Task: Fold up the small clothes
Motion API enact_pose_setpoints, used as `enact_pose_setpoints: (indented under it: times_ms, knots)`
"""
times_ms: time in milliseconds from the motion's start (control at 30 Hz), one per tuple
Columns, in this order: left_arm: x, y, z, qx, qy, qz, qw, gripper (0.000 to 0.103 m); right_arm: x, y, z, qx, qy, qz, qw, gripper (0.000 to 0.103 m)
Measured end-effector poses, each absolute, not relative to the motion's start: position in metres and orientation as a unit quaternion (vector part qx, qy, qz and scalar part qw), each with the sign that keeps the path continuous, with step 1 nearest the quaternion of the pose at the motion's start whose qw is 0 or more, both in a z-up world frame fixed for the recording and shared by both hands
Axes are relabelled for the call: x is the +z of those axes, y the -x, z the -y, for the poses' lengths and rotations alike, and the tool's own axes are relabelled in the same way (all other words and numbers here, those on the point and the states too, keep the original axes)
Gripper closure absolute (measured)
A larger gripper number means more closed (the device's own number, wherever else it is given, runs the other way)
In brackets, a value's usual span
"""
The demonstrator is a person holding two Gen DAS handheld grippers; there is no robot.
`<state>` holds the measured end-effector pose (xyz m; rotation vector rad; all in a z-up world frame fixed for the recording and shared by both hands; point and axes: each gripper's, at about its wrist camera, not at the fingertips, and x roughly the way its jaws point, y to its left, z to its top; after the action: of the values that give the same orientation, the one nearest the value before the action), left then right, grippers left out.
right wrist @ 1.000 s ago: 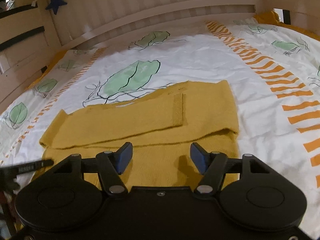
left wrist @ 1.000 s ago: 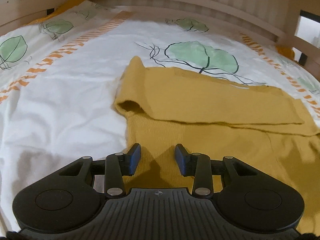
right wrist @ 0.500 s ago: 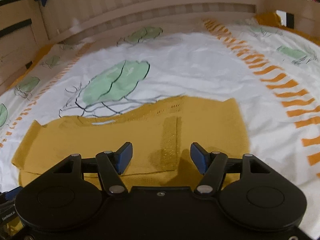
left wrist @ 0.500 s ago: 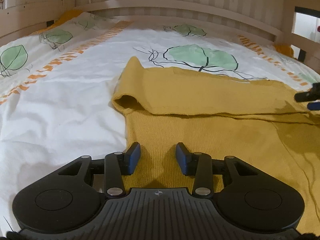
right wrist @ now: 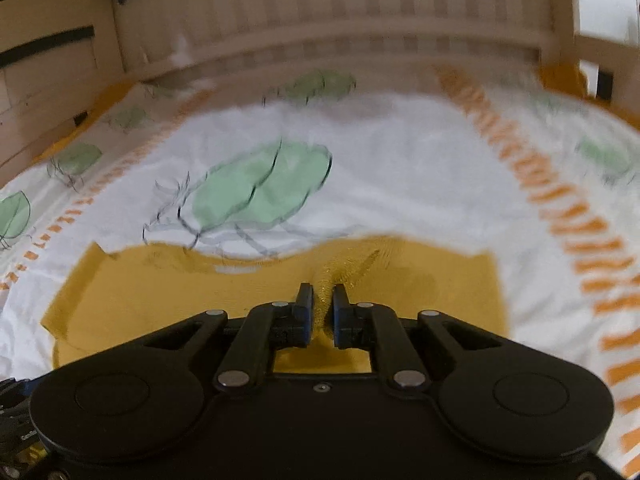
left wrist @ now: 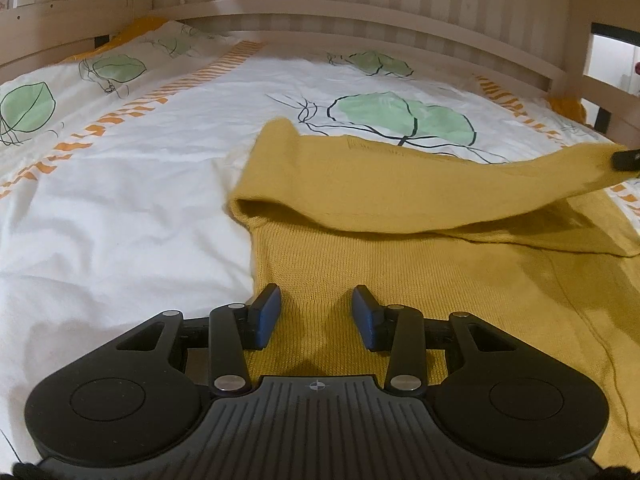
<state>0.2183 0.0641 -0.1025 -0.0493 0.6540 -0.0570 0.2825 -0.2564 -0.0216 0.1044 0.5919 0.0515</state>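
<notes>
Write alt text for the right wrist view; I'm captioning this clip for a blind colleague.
The right gripper has its jaws shut on a pinch of the mustard-yellow knit sweater, which lies on a white bed cover printed with green leaves and orange stripes. A pale wooden bed rail curves behind; the picture is motion-blurred.

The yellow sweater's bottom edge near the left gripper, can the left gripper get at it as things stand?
Probably yes. The left gripper hangs open right over the yellow sweater, with nothing between its fingers and the knit. The right gripper, shut on a fold of the sweater, is off to the far side.
</notes>
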Motion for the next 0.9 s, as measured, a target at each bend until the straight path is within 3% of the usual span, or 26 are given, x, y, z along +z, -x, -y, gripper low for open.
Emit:
enact_pose_setpoints:
  times_ms: [267, 400, 467, 567, 900]
  knots:
    - [-0.103, -0.218, -0.064, -0.028, 0.024, -0.321, 0.946, 0.063, -0.044, -0.298, 0.277, -0.016, -0.032, -0.337, 0.941, 0.085]
    - [-0.103, -0.218, -0.064, -0.028, 0.024, -0.321, 0.946, 0.063, -0.069, -0.301, 0.276, -0.032, -0.024, -0.37, 0.928, 0.069]
    - [-0.103, -0.218, -0.064, -0.028, 0.024, -0.321, 0.946, 0.063, -0.075, -0.294, 0.28, -0.037, -0.033, -0.369, 0.928, 0.055]
    - [-0.102, -0.218, -0.064, -0.027, 0.022, -0.322, 0.946, 0.063, -0.073, -0.277, 0.285, -0.043, -0.045, -0.362, 0.93, 0.046]
    - [-0.097, -0.221, -0.06, -0.028, 0.004, -0.337, 0.941, 0.064, -0.073, -0.199, 0.291, -0.049, -0.089, -0.382, 0.919, 0.039]
